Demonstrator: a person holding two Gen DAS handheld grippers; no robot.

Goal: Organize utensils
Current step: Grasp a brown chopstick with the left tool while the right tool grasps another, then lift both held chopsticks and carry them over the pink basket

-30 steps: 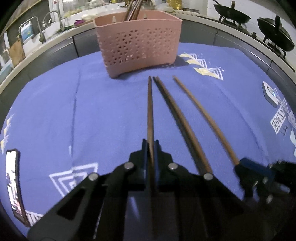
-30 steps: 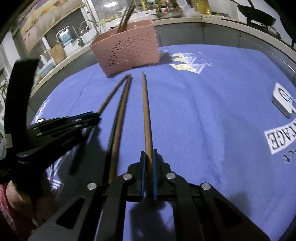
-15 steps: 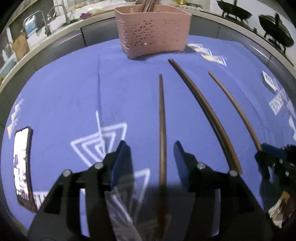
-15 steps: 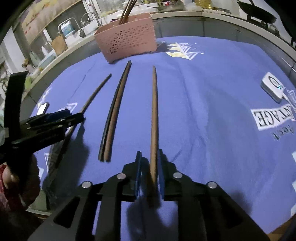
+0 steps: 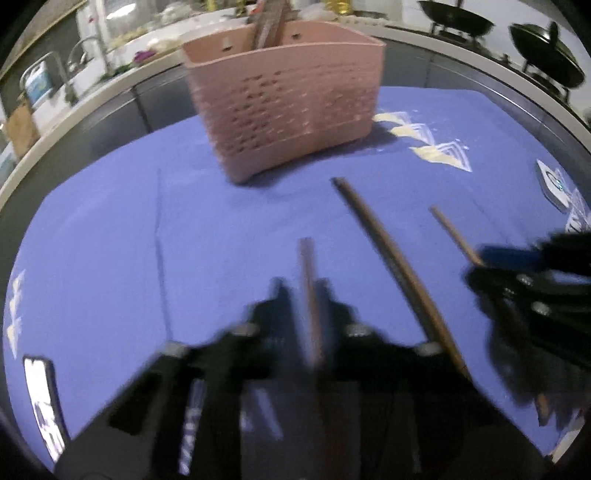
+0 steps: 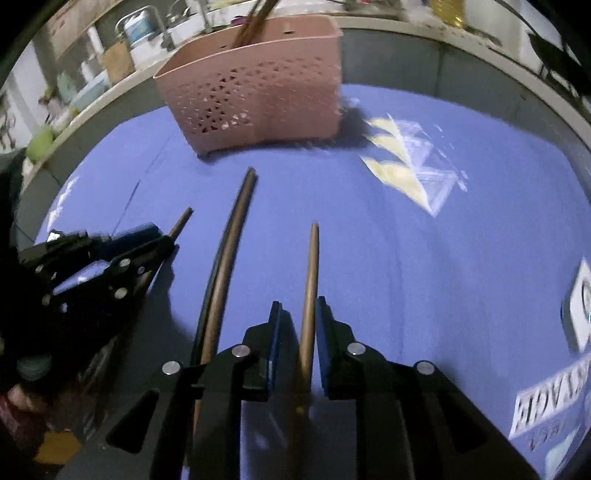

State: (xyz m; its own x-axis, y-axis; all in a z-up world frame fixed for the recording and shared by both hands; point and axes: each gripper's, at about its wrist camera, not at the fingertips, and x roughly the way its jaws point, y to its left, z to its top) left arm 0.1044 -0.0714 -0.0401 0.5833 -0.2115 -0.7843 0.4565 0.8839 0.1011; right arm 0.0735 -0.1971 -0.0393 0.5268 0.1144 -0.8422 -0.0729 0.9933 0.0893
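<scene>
Brown wooden chopsticks lie on the blue tablecloth in front of a pink perforated basket (image 5: 288, 107) that holds more chopsticks; it also shows in the right wrist view (image 6: 255, 99). My left gripper (image 5: 301, 295) is open, its fingers on either side of one chopstick (image 5: 308, 280). A pair of chopsticks (image 5: 391, 251) lies to its right. My right gripper (image 6: 298, 314) is open, its fingers on either side of another chopstick (image 6: 311, 280). The pair (image 6: 229, 251) lies to its left. The left gripper (image 6: 107, 254) shows there over the third chopstick's line.
A phone (image 5: 42, 398) lies on the cloth at the left edge. A small white device (image 6: 581, 306) sits at the right. A counter with a sink and taps (image 5: 55, 74) runs behind; dark woks (image 5: 458, 18) stand at the back right.
Both grippers have moved forward along their chopsticks, toward the basket, which now looms larger. The left view is blurred by motion. Both stay open after releasing their shut grip of a second ago.
</scene>
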